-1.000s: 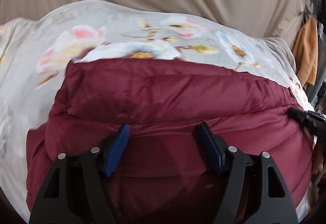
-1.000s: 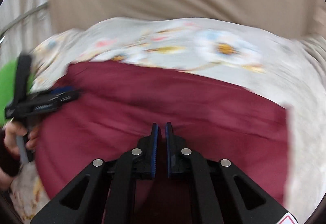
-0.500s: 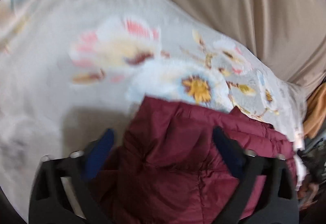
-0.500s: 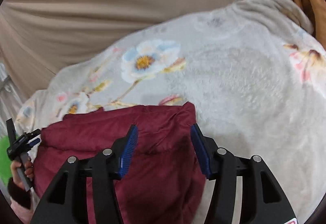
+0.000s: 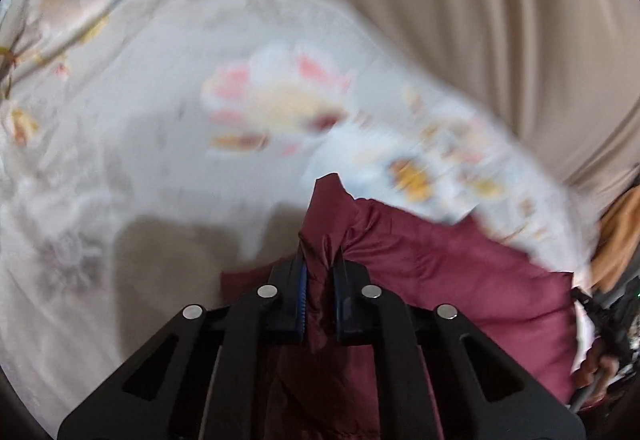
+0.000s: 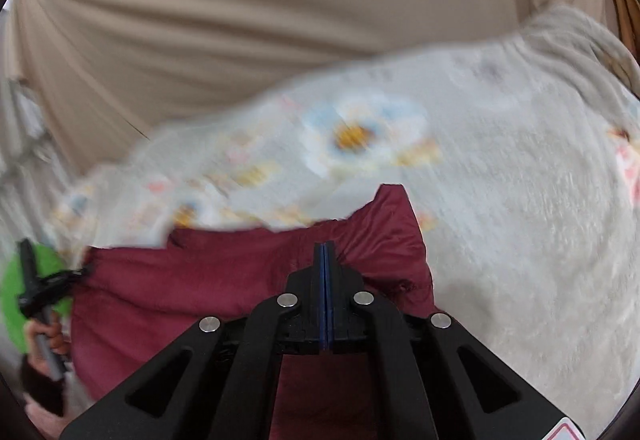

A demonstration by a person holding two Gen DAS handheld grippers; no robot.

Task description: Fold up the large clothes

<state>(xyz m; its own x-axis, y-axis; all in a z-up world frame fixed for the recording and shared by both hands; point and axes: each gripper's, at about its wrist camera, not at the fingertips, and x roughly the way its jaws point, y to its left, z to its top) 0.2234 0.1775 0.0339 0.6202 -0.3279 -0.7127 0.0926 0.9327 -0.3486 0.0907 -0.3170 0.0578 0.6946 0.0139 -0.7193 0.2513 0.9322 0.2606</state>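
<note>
A dark red puffer jacket (image 5: 460,272) lies on a pale floral blanket (image 5: 160,112). My left gripper (image 5: 320,272) is shut on the jacket's left corner, with a bunch of red fabric pinched between the blue pads and sticking up above them. In the right wrist view the jacket (image 6: 192,288) stretches to the left. My right gripper (image 6: 325,260) is shut with its pads pressed together at the jacket's right corner (image 6: 396,216). The left gripper (image 6: 40,288) shows at the far left of that view.
A beige curtain (image 6: 260,20) hangs behind the floral blanket (image 6: 520,200). An orange cloth (image 5: 618,236) hangs at the right edge. A green round object (image 6: 12,292) sits at the far left of the right wrist view.
Both grippers were open over the jacket's corners half a second ago. Both have now shut on the fabric, and the left corner is bunched up between the pads.
</note>
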